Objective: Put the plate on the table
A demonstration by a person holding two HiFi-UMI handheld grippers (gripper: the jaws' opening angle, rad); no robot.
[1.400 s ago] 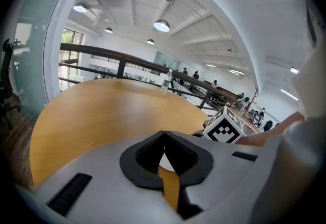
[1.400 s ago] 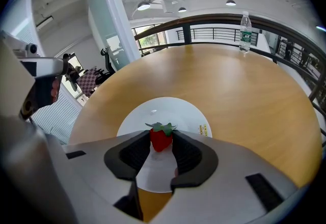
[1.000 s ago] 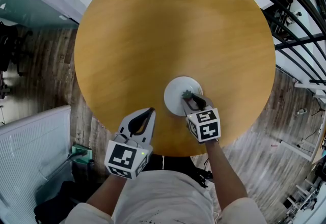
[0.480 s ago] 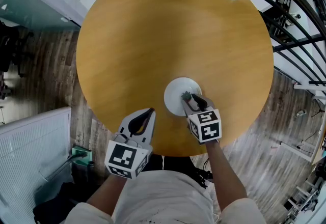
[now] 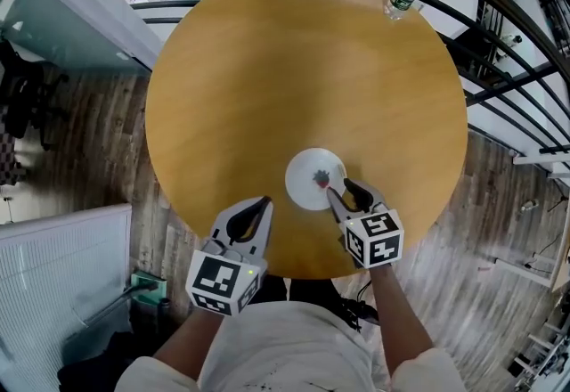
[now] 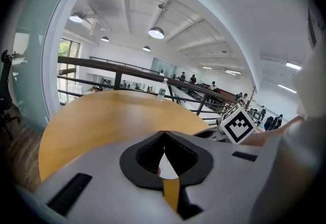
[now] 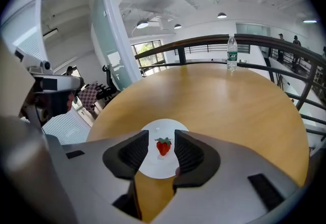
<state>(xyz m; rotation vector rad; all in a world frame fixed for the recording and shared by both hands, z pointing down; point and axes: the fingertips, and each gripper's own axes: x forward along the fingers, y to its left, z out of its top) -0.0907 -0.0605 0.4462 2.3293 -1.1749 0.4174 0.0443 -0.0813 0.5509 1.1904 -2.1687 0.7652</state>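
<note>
One white plate (image 5: pixel 303 187), a strawberry (image 5: pixel 321 176) on it, lies on the round desk (image 5: pixel 294 69) close to its near edge. Above the plate's rim the right tool (image 5: pixel 341 192) hovers, its jaws just opened wide and gripping nothing. The left tool (image 5: pixel 262 203) is clenched, empty.

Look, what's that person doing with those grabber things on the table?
A person holds a gripper in each hand over a round wooden table. A small white round plate with a red strawberry on it lies on the table, near the person. The right gripper hangs just above the plate; its jaws have just been opening and pinch nothing. The left gripper is shut and empty, beside the plate.
</note>
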